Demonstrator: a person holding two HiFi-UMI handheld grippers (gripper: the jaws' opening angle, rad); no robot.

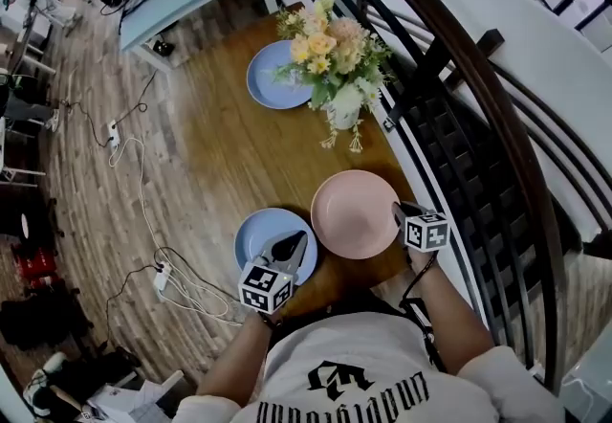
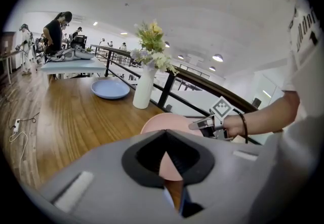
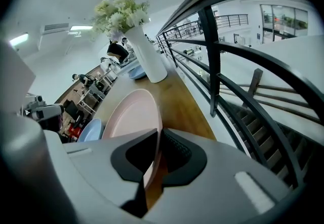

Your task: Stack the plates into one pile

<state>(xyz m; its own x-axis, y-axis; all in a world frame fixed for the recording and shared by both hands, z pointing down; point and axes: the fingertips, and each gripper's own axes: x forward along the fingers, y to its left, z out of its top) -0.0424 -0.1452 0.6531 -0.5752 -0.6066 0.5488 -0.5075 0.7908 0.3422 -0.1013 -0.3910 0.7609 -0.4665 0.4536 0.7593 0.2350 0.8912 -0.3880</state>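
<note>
Head view first. Shows a wooden table point(image 1: 220, 144) carrying a far blue plate point(image 1: 271, 77), a white vase point(image 1: 344, 110) of flowers, a pink plate point(image 1: 354, 215) and a near blue plate point(image 1: 256, 230), the last two with rims meeting or overlapping. Puts the right gripper point(image 1: 400, 211) on the pink plate's outer rim and the left gripper point(image 1: 298, 241) above the near blue plate. Places a dark railing point(image 1: 449, 153) just beside that table edge. Warns of a plate lost over that side after any slip.

Left gripper view next. Shows its fingers point(image 2: 144, 155) drawn together at the tips around nothing, with the pink plate point(image 2: 167, 121) and the right gripper point(image 2: 195, 125) ahead, the vase point(image 2: 143, 86) and far blue plate point(image 2: 110, 88) beyond. Leaves the near blue plate unheld, so probably free to skid under an off-centre landing.

Right gripper view last. Shows its fingers point(image 3: 179, 155) clamped on the pink plate's point(image 3: 131, 116) rim, with the near blue plate point(image 3: 92, 129) past it at left and the vase point(image 3: 149, 58) further on. Bites only a thin strip of smooth rim. Seems likely to allow pivoting and drooping on the lift, catching the far edge on the blue rim. Cannot tell whether lifted yet. Risks toppling the vase during any later reach for the far blue plate.
</note>
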